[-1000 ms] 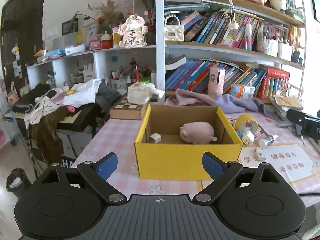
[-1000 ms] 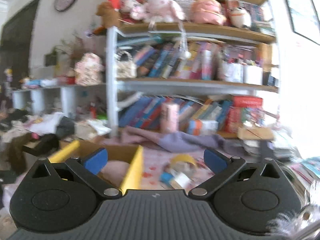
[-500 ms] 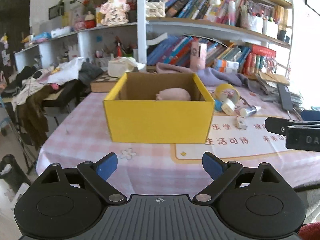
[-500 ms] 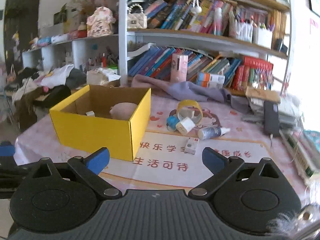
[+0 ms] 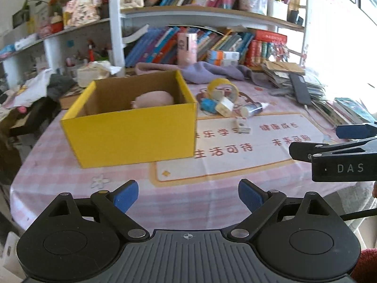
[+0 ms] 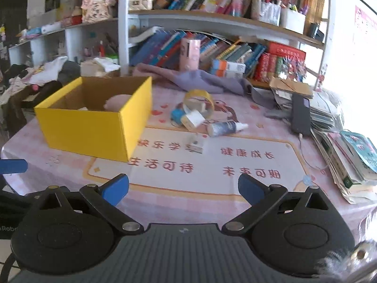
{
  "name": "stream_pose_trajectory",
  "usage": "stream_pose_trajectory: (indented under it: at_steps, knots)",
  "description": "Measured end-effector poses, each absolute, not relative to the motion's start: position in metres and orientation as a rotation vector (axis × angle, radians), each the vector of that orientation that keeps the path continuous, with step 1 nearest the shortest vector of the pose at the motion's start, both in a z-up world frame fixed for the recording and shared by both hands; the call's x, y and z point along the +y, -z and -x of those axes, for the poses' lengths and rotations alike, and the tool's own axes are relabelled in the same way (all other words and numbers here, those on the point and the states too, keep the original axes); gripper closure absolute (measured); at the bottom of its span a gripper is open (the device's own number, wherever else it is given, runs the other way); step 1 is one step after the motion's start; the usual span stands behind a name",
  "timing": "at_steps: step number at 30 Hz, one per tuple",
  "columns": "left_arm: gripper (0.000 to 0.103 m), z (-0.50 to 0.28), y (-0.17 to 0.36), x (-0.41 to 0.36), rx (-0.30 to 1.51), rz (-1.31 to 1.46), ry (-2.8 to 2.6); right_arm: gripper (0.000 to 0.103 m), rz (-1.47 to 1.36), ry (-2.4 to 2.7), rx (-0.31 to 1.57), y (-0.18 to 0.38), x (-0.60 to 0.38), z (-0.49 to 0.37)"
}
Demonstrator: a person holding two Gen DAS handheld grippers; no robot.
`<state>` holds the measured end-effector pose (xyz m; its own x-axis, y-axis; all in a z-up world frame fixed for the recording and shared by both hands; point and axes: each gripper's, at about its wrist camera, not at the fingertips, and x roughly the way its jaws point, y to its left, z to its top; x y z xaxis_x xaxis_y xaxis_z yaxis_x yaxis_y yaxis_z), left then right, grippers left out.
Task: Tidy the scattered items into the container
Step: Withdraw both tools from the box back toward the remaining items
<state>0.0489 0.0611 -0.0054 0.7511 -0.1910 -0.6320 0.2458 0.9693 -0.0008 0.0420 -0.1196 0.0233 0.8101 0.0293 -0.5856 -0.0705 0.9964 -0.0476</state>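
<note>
A yellow cardboard box [image 5: 132,132] [image 6: 94,129] stands on the pink checked table with a pink plush pig [image 5: 153,99] [image 6: 116,101] inside. Right of it lie a yellow tape roll [image 6: 199,100] [image 5: 222,87], a blue item [image 6: 178,115], a small white box [image 6: 193,119], a small bottle [image 6: 225,127] [image 5: 253,109] and a little white carton [image 6: 196,145] [image 5: 241,125]. My left gripper [image 5: 188,194] is open and empty, well short of the box. My right gripper [image 6: 183,188] is open and empty above the near table edge.
A printed mat [image 6: 212,162] covers the table's near right. Stacked books and papers [image 6: 341,146] line the right edge, with a dark remote [image 6: 300,115]. A purple cloth [image 6: 202,81] lies behind the items. Bookshelves [image 6: 212,21] stand at the back.
Both views have tilted down and drawn back from the box, so more of the table shows. The right gripper has come into the left wrist view at the right. Both grippers stayed open.
</note>
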Motion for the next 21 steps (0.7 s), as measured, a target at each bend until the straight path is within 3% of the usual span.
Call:
stream_pose_trajectory:
  at_steps: [21]
  knots:
    - [0.011, -0.107, 0.02, -0.025, 0.72, -0.164, 0.437, 0.002, 0.04, 0.054, 0.681, -0.009, -0.189, -0.085]
